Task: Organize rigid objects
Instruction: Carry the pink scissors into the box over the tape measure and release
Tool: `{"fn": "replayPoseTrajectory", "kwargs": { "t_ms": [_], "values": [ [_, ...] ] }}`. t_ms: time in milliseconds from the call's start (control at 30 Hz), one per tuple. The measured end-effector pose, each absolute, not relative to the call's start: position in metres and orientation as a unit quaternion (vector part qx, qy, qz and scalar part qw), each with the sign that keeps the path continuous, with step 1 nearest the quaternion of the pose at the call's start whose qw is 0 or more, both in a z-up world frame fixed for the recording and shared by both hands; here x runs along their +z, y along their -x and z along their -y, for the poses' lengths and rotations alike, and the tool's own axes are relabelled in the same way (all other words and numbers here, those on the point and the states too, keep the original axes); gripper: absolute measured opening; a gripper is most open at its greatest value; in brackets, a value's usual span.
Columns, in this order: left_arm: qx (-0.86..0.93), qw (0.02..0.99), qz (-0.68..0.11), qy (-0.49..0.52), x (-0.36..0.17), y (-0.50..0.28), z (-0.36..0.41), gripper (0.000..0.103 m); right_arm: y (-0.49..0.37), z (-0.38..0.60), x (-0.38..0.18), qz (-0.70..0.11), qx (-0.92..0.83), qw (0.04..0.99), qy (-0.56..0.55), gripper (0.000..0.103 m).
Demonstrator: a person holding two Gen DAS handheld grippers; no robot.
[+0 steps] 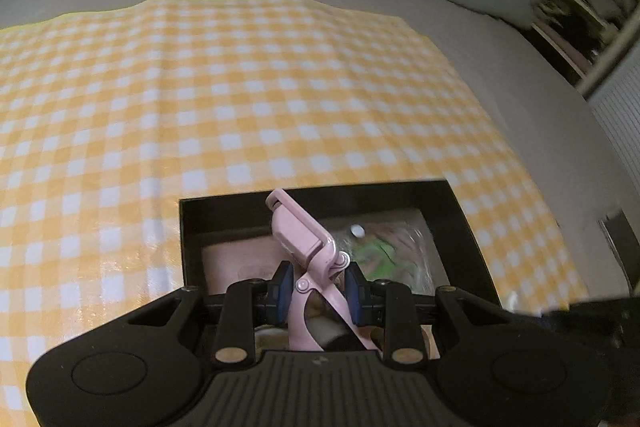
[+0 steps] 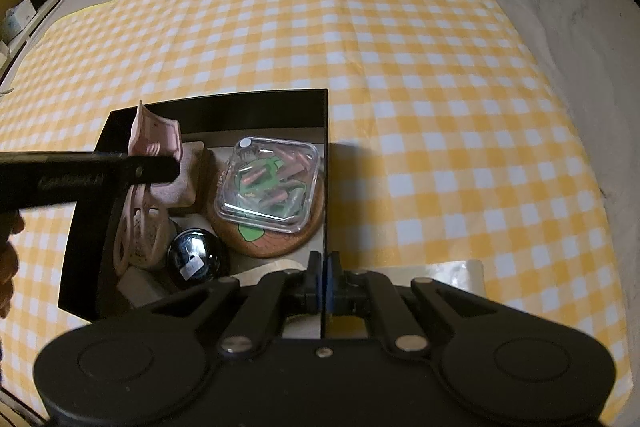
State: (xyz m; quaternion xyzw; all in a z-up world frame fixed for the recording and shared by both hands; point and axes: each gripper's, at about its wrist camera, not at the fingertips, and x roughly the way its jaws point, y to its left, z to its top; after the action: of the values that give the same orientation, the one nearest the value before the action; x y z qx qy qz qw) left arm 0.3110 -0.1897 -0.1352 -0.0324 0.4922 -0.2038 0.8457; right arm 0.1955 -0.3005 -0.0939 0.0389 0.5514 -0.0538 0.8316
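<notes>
Your left gripper [image 1: 316, 287] clamps the pink eyelash curler [image 1: 308, 251] over the black box [image 1: 460, 215], at the box's 9 o'clock side (free space there); your right gripper [image 2: 324, 283] is pinched closed on the box's 3 o'clock wall, steadying it.

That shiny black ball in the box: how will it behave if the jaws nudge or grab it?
The black ball is round and loose on the floor of the black box, so a nudge would likely roll it. Its glossy, mirror-like surface suggests it could slip out of a pinch. It sits wedged beside the pink folding holder, which may check its roll.
</notes>
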Motion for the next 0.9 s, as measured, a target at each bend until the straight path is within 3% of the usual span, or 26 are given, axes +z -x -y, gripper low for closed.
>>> {"fn": "replayPoseTrajectory", "kwargs": {
  "t_ms": [133,200,467,700,900],
  "values": [
    [-0.201,0.836,-0.508,0.053,-0.142,-0.32,0.189,0.033,-0.196,0.301,-0.094,-0.551,-0.053,0.832,-0.038,0.003],
    [-0.21,0.832,-0.511,0.052,-0.144,-0.319,0.191,0.054,-0.195,0.301,-0.094,-0.551,-0.053,0.832,-0.038,0.003],
    [-0.236,0.827,-0.511,0.013,-0.141,-0.31,0.203,0.082,-0.195,0.299,-0.094,-0.552,-0.053,0.831,-0.033,0.003],
    [-0.252,0.831,-0.496,-0.003,-0.132,-0.3,0.203,0.101,-0.195,0.298,-0.094,-0.552,-0.053,0.831,-0.033,0.003],
    [-0.261,0.84,-0.476,-0.016,-0.118,-0.286,0.197,0.103,-0.195,0.299,-0.094,-0.552,-0.054,0.831,-0.033,0.003]
  ]
}}
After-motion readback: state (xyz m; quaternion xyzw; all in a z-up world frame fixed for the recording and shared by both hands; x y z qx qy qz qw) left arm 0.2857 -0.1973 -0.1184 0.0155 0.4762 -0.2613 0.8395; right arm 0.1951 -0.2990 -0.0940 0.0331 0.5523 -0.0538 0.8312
